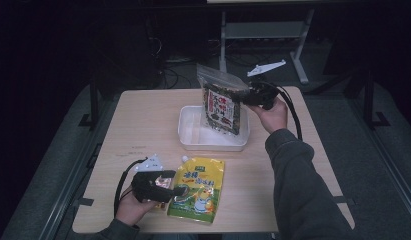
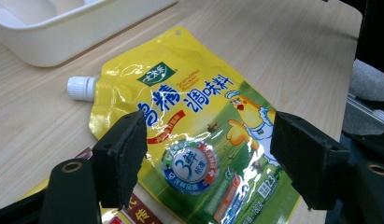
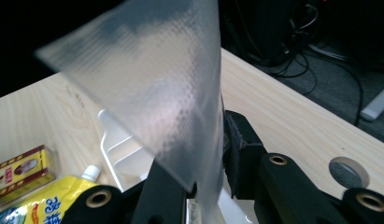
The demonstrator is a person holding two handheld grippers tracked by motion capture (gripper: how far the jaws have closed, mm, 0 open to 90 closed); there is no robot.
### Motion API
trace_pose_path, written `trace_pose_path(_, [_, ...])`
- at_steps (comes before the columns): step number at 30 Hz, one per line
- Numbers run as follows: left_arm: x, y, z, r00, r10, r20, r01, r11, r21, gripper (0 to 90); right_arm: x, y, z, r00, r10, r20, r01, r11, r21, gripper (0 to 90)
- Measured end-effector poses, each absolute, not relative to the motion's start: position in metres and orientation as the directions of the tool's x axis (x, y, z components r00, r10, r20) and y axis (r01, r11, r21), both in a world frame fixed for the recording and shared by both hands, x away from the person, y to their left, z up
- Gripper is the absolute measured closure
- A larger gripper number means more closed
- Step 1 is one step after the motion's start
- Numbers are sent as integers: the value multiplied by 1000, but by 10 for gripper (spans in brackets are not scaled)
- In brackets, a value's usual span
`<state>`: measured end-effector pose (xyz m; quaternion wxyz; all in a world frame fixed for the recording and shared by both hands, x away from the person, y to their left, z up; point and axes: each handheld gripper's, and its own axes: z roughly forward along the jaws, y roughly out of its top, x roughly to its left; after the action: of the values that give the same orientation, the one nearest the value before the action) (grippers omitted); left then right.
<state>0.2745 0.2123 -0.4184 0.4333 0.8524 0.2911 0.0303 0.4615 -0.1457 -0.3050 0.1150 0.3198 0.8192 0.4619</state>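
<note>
A yellow spouted seasoning pouch (image 1: 198, 189) lies flat near the table's front edge. My left gripper (image 1: 172, 183) sits at its left edge. In the left gripper view the jaws (image 2: 210, 154) stand open just above the pouch (image 2: 189, 102), one pad on each side of its printed face and neither touching it; its white cap (image 2: 81, 87) points left. My right gripper (image 1: 246, 95) is shut on the top edge of a clear zip bag (image 1: 222, 105) with dark contents. The bag hangs upright over the white tray (image 1: 190, 137), and its clear top (image 3: 147, 84) rises between the jaws (image 3: 208, 154).
The tray (image 2: 63, 28) stands mid-table with bare wood around it. A small red and yellow box (image 3: 21, 168) lies next to the pouch (image 3: 31, 205), under my left gripper (image 2: 133, 212). A round hole (image 3: 348, 172) is cut in the tabletop. Cables and a metal stand lie on the floor beyond the far edge.
</note>
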Motion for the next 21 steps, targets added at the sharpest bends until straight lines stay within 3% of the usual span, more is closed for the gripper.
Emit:
trace_pose_path(14, [275,216,-418,821,534,-201,476,-447,757,257,468,-156,-311,-783,609,125,422,374,826,764])
trace_pose_path(21, [276,216,-419,818,538,-202,480,-446,756,255,469,-160,-312,-753,638,164,469,344,813,607])
